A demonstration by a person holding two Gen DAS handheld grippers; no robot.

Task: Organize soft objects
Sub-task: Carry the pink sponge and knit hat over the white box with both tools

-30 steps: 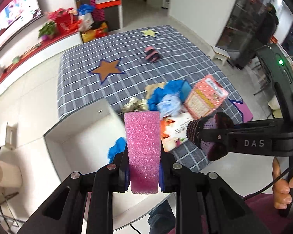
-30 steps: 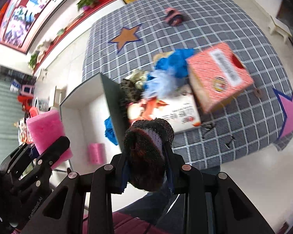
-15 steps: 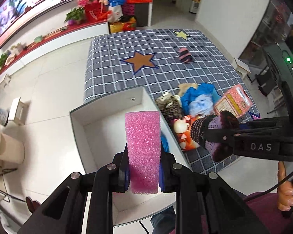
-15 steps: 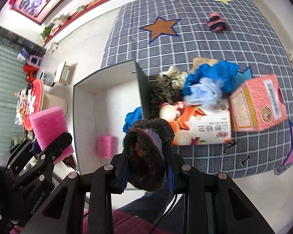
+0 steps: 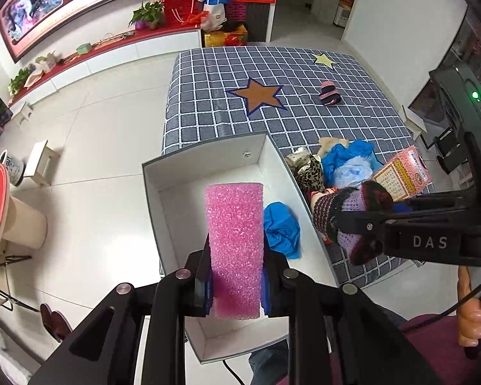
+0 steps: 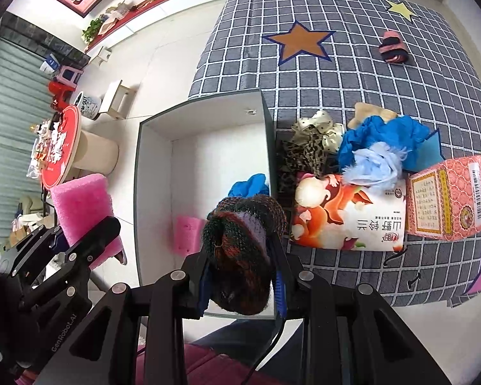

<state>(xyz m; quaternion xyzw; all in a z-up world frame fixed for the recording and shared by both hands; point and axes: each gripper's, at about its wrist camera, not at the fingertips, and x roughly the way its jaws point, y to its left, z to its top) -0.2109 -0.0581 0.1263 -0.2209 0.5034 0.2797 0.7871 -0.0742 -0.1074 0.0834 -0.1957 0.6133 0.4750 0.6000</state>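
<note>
Bright, even indoor light; strong fisheye distortion.
Both views are sharp at centre, edges curve into dark vignetted corners, shadows stay soft, with mild glare on the floor tiles (image 5: 105, 147).

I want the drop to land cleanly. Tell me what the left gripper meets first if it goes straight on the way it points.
Probably the bare white floor of the open white box. The left gripper, shut on the pink foam block, points down into it, with the crumpled blue cloth just to the right of that line. Depth is unclear.
</note>
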